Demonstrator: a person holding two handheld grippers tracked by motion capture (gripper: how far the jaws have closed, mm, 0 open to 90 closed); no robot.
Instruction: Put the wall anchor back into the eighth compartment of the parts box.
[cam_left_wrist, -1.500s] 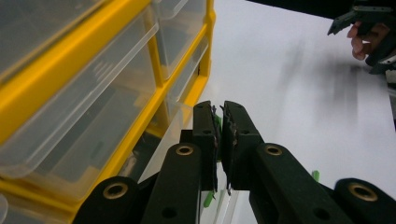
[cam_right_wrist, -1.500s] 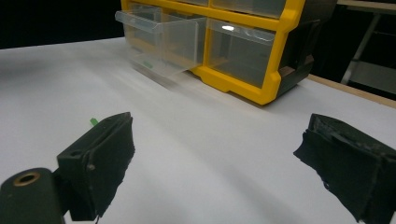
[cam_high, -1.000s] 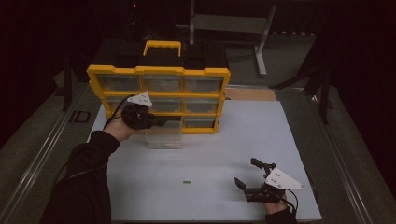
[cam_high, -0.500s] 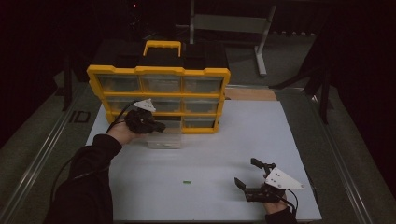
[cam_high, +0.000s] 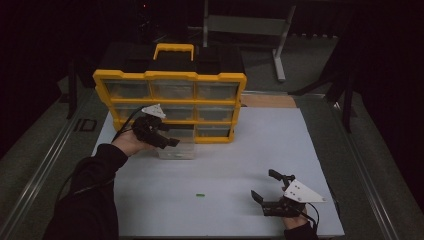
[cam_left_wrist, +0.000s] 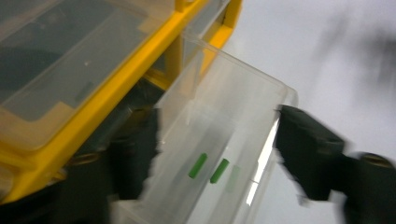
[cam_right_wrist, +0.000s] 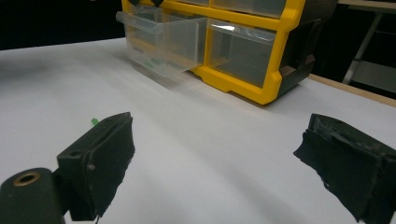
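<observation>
Item 1: yellow plastic organiser cabinet (cam_high: 170, 77) with a black body, a yellow carry handle and three rows of clear drawers, stood upright at the far left of the white surface (cam_high: 260, 150).

Item 2: clear plastic drawer (cam_high: 176, 149), pulled out of the cabinet's bottom row, middle column, towards the near side; its front end is seen projecting over the surface. In the left gripper view two small green cylindrical pieces (cam_left_wrist: 208, 168) are seen lying side by side on the drawer's floor. In the right gripper view the drawer (cam_right_wrist: 161, 39) is shown drawn out beside a closed neighbouring drawer.

Item 3: left hand-held gripper (cam_high: 167, 140), carried in a hand with a dark sleeve, placed at the drawer. Its jaws have just been opening; in the left gripper view they are seen standing apart on either side of the drawer (cam_left_wrist: 219, 140), released. Whether the pads graze the walls cannot be told through the blur.

Item 4: right hand-held gripper (cam_high: 265, 185), rested at the near right of the surface, well apart from the cabinet, with jaws spread wide and nothing between them.

Item 5: single small green piece (cam_high: 200, 195), lying loose on the surface at the near centre, between the two hand-held grippers.
</observation>
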